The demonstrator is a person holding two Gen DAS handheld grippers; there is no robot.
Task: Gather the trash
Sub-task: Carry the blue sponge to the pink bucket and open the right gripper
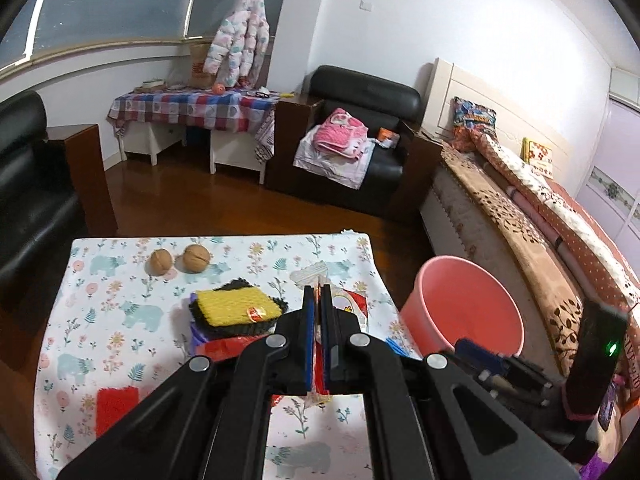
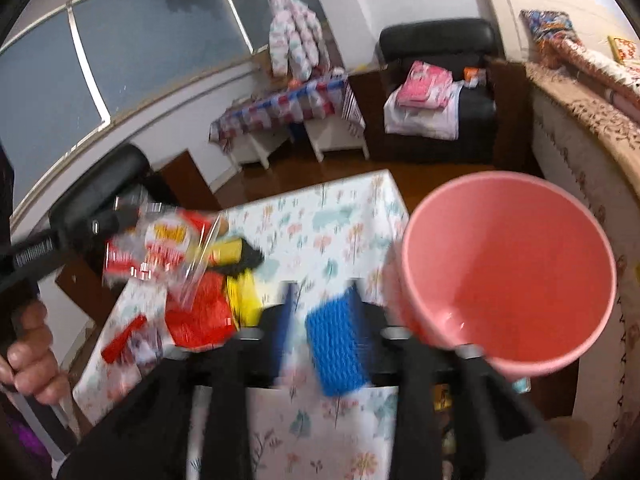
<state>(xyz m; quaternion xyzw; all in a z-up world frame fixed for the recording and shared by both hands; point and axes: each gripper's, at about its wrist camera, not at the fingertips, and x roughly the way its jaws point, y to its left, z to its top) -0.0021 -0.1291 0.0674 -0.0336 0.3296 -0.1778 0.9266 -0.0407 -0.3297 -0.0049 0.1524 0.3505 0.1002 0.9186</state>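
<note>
Left gripper (image 1: 319, 300): fingers closed tight on a crinkled red-and-white snack wrapper (image 1: 320, 376), which is pinched between the blue pads and raised clear of the table (image 1: 120, 344). In the right wrist view the same wrapper (image 2: 160, 248) hangs from the left gripper (image 2: 120, 216) above the left part of the table (image 2: 320, 216). A hand (image 2: 28, 352) grips that tool's handle at the left edge of that view.

Right gripper (image 2: 316, 320): fingers partly apart, nothing between the blue pads; the picture is blurred. No earlier view is available for comparison.

Pink bucket (image 1: 464, 304): stands off the right edge of the table, next to the bed (image 1: 520, 220). From the right wrist its mouth (image 2: 508, 268) faces the camera and its inside looks bare.

On the floral tablecloth: a yellow knitted pad (image 1: 236, 304) on a dark pad, with a small orange-red scrap (image 1: 256, 314) on its near edge; a red packet (image 1: 224, 348) just below the stack; a red cloth piece (image 1: 116, 404) near the left front; another wrapper (image 1: 352, 300) lying behind the left gripper; two walnuts (image 1: 180, 260) side by side towards the far edge.
</note>
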